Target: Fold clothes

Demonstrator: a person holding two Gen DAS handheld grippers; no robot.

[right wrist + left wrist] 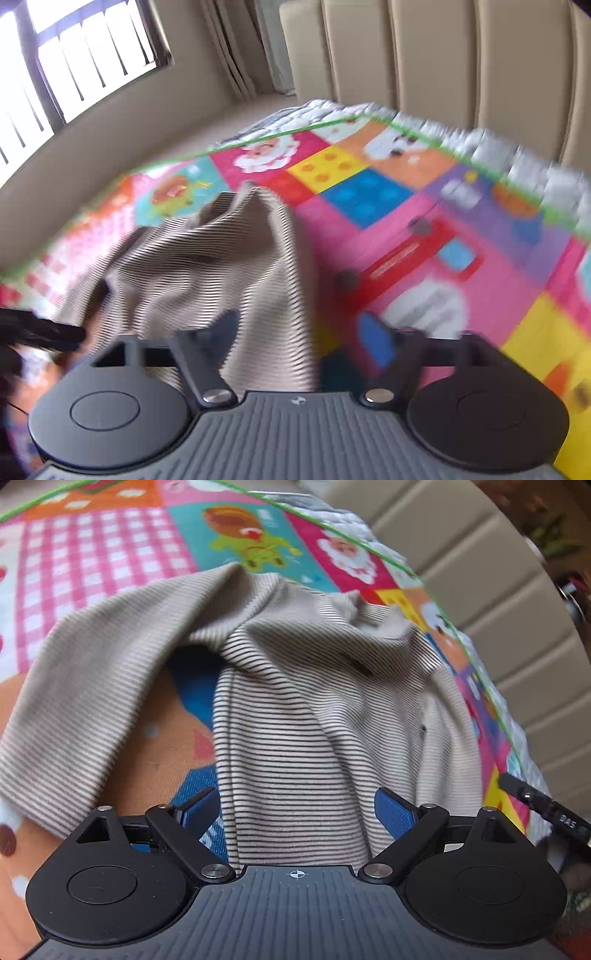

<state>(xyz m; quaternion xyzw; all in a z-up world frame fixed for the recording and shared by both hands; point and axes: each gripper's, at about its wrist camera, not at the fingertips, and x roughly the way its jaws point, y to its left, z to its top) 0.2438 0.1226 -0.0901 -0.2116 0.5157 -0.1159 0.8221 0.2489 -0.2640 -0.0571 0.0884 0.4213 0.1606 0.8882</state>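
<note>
Now | striped shirt (295,709) rumpled, lengthwise away toward headboard (443,55) | both hand-held grippers released

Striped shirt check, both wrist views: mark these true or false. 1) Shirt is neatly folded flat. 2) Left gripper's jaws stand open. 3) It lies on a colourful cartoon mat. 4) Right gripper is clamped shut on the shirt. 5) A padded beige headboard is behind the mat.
1) False: the striped shirt is bunched and creased, not folded.
2) True: the left gripper stands open, cloth between the pads but not pinched.
3) True: it lies on the cartoon mat.
4) False: the right gripper is open.
5) True: the headboard stands behind.
</note>
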